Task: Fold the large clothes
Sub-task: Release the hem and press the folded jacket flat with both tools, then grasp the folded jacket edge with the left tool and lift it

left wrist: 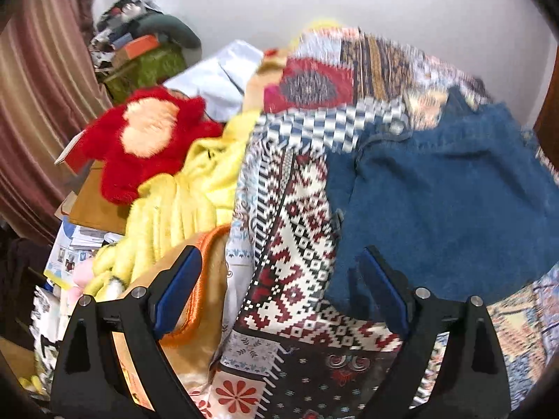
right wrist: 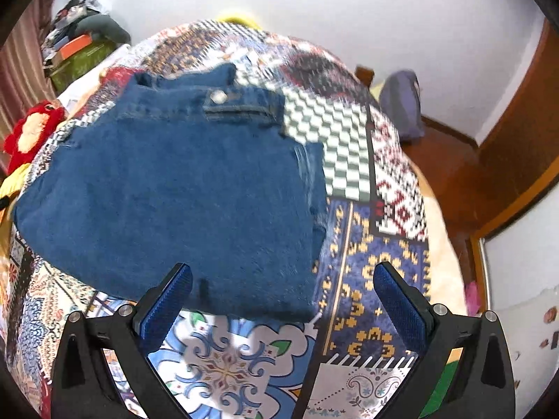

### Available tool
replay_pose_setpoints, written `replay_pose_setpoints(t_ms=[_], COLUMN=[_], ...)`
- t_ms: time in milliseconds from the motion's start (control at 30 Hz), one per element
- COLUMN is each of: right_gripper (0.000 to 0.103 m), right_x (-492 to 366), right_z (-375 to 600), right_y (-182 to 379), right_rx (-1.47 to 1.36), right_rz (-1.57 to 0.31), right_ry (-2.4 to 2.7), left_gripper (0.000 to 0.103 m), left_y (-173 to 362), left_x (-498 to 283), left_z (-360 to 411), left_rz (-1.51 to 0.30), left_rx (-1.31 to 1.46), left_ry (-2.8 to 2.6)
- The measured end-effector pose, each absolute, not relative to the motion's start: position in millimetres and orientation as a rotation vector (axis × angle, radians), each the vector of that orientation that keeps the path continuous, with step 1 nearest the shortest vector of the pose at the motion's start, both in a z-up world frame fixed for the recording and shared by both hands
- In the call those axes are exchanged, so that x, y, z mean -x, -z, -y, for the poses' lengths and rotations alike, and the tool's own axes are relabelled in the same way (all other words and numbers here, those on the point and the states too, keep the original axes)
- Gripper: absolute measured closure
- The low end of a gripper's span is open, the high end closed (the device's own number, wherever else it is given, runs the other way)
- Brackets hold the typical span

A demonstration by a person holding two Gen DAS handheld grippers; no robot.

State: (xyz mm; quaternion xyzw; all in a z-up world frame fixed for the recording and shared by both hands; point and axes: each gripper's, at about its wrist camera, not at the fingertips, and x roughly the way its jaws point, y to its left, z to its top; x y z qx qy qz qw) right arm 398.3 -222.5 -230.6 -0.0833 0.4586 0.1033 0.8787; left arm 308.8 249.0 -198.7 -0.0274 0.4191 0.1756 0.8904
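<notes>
A pair of blue jeans lies folded into a compact rectangle on the patchwork bedspread, waistband and button at the far end. It also shows at the right of the left wrist view. My right gripper is open and empty, hovering over the near edge of the jeans. My left gripper is open and empty, above the bedspread just left of the jeans' near left corner.
A red plush toy and a yellow blanket lie left of the bedspread. Boxes and clutter are stacked by the curtain. A purple bag sits on the wooden floor by the door.
</notes>
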Motion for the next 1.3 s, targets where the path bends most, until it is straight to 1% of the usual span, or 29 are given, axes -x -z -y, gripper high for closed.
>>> replay_pose_setpoints(t_ms=[133, 233, 333, 500, 633, 667, 700, 800, 933, 967, 1000, 1033, 1067, 1133, 1167, 1200, 1233, 1300], right_gripper=[0.0, 0.0, 0.0, 0.0, 0.0, 0.0, 0.0, 0.0, 0.0, 0.0, 0.0, 0.0, 0.0, 0.0, 0.0, 0.0, 0.0, 0.0], right_x=[-389.4, -384.8, -385.3, -393.6, -402.7, -405.4, -406.9, -410.8, -420.6, -422.4, -423.6, -423.8, -422.7, -421.8, -421.0, -420.4, -419.6, -418.1], right_z=[197.3, 172.7, 141.5, 100.9, 80.7, 78.0, 76.5, 80.8, 88.8, 91.3, 93.0, 93.5, 92.9, 92.6, 92.8, 93.0, 93.5, 95.5], right_y=[204.6, 191.2, 188.9, 212.6, 242.9, 250.9, 257.1, 264.3, 267.9, 268.7, 269.2, 269.2, 268.5, 267.3, 266.2, 264.9, 263.7, 259.6], right_rx=[0.207, 0.216, 0.233, 0.303, 0.342, 0.347, 0.345, 0.298, 0.215, 0.193, 0.179, 0.174, 0.173, 0.177, 0.18, 0.183, 0.189, 0.205], right_rz=[-0.875, -0.83, -0.821, -0.863, -0.938, -0.959, -0.972, -0.987, -1.02, -1.025, -1.026, -1.025, -1.025, -1.026, -1.027, -1.028, -1.028, -1.023], right_ry=[-0.261, -0.307, -0.372, -0.407, -0.427, -0.431, -0.434, -0.454, -0.482, -0.484, -0.483, -0.483, -0.483, -0.481, -0.481, -0.479, -0.476, -0.464], left_gripper=[0.011, 0.011, 0.011, 0.011, 0.011, 0.011, 0.014, 0.014, 0.014, 0.018, 0.026, 0.032, 0.041, 0.047, 0.053, 0.064, 0.07, 0.077], left_y=[189.2, 194.7, 211.6, 253.5, 274.9, 279.5, 283.2, 290.9, 295.0, 294.8, 294.0, 293.4, 292.6, 291.4, 288.5, 284.3, 280.7, 269.0], left_x=[-297.7, -302.6, -306.7, -323.2, -335.9, -340.2, -343.8, -350.4, -360.9, -363.9, -365.6, -367.3, -367.8, -367.6, -367.0, -365.6, -363.3, -361.0], left_z=[-235.3, -220.4, -209.3, -200.4, -196.5, -197.5, -199.6, -206.8, -210.6, -211.1, -212.3, -212.7, -214.2, -216.2, -215.1, -215.8, -218.3, -224.7], left_rz=[-0.81, -0.837, -0.893, -0.987, -1.017, -1.016, -1.002, -0.949, -0.904, -0.894, -0.886, -0.878, -0.86, -0.833, -0.82, -0.81, -0.802, -0.78], left_rx=[0.14, 0.195, 0.302, 0.535, 0.639, 0.679, 0.729, 0.85, 0.913, 0.919, 0.916, 0.909, 0.9, 0.901, 0.89, 0.875, 0.859, 0.829], left_ry=[-0.307, -0.242, -0.15, -0.012, 0.025, 0.043, 0.065, 0.071, 0.055, 0.041, 0.022, -0.008, -0.039, -0.057, -0.079, -0.1, -0.12, -0.139])
